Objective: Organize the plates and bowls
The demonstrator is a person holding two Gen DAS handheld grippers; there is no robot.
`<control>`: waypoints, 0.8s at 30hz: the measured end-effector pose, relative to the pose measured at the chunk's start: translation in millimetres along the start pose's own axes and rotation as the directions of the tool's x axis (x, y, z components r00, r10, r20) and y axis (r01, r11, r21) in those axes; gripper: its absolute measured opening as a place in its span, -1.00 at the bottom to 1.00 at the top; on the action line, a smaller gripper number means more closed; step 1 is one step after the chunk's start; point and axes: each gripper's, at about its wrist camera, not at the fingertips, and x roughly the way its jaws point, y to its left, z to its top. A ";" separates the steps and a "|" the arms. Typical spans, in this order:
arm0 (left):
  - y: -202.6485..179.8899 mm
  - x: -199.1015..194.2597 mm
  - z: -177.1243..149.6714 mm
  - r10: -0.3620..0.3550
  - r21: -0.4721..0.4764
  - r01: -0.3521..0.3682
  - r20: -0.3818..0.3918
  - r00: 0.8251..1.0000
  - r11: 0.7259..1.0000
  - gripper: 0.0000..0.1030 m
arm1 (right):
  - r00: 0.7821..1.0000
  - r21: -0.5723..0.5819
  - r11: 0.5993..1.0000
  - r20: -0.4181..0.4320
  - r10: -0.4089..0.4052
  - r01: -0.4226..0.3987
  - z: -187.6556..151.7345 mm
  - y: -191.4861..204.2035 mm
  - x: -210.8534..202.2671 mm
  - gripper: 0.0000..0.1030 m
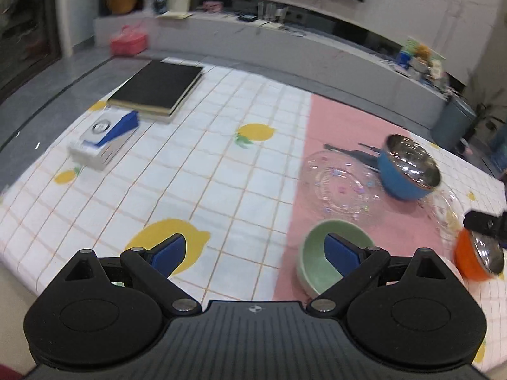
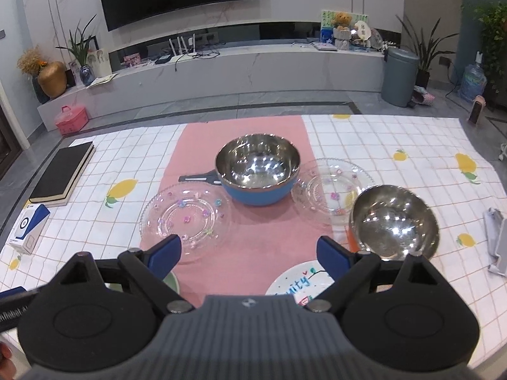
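On the pink runner (image 2: 259, 247) stand a blue steel-lined bowl (image 2: 258, 174), a clear glass plate (image 2: 187, 218) to its left and a second glass plate (image 2: 331, 186) to its right. An orange steel-lined bowl (image 2: 394, 221) sits at the right, a white printed plate (image 2: 301, 281) near me. A green bowl (image 1: 317, 256) sits just under the right finger of my left gripper (image 1: 256, 253), which is open and empty. My right gripper (image 2: 250, 256) is open and empty above the runner. The blue bowl (image 1: 408, 167), glass plate (image 1: 339, 186) and orange bowl (image 1: 475, 256) also show in the left wrist view.
A black notebook (image 2: 61, 174) and a blue-white box (image 2: 28, 228) lie at the table's left. A black utensil handle (image 2: 198, 178) lies behind the blue bowl. A grey object (image 2: 497, 240) lies at the right edge. The lemon-print checked cloth (image 1: 190, 171) covers the table.
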 end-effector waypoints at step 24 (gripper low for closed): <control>-122.0 88.7 62.0 -0.111 0.006 0.112 -0.088 0.990 0.994 1.00 | 0.997 0.301 0.951 0.018 -0.076 0.067 53.0 -75.3 113.0 0.50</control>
